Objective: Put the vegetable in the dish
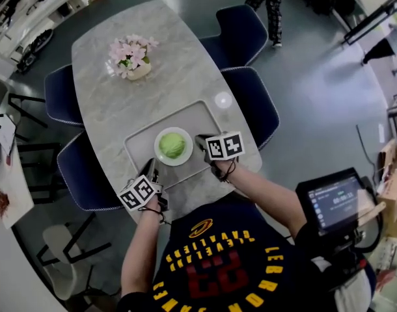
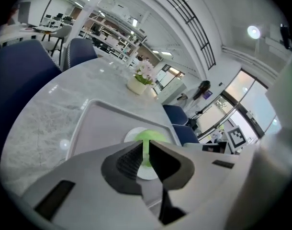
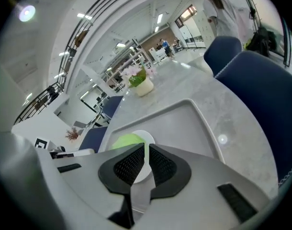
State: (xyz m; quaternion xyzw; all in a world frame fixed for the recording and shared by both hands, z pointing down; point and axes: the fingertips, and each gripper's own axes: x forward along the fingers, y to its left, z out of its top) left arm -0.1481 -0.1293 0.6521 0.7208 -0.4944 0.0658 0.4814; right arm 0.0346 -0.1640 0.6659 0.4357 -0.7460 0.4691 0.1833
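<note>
Our forearms (image 1: 143, 246) reach forward from the chest to the near end of the tabletop (image 1: 107, 103). The left gripper (image 1: 151, 168) points in at the tray's (image 1: 138, 143) near edge. The right gripper (image 1: 202, 140) lies just right of the white dish (image 1: 189, 153). Both have their jaws drawn almost together on nothing. The green cabbage (image 1: 172, 145) sits in the dish, between them.
</note>
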